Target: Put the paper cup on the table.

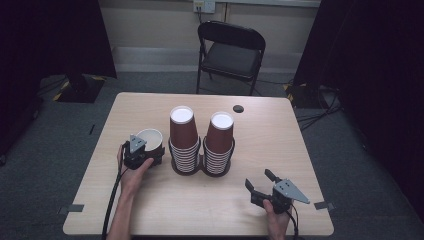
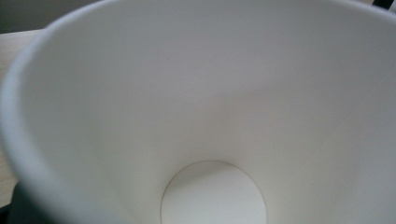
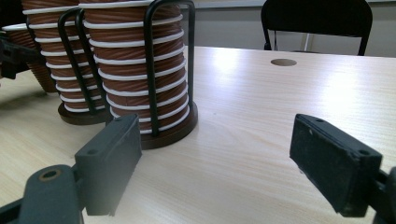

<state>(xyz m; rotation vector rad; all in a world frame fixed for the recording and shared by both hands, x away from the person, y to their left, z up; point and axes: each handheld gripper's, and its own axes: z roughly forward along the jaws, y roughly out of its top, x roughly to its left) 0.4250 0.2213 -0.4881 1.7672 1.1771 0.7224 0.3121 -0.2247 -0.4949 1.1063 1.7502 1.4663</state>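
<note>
Two tall stacks of brown paper cups, one on the left (image 1: 183,140) and one on the right (image 1: 220,142), stand upside down in a black wire holder (image 1: 201,170) at the table's middle. Just left of them my left gripper (image 1: 151,151) is shut on a single brown cup (image 1: 150,136), mouth up and tilted toward it. The cup's white inside (image 2: 210,116) is close in the left gripper view, hiding the jaws. My right gripper (image 1: 258,179) rests open near the front right of the table. It holds nothing and faces the nearer stack (image 3: 135,70) and the holder's base (image 3: 173,130).
The light wooden table (image 1: 280,140) has a round cable hole (image 1: 238,108) at its far side. A black folding chair (image 1: 231,50) stands behind it. Grey tape marks (image 1: 75,208) sit at the front corners. Bare tabletop lies between the right gripper and the stacks.
</note>
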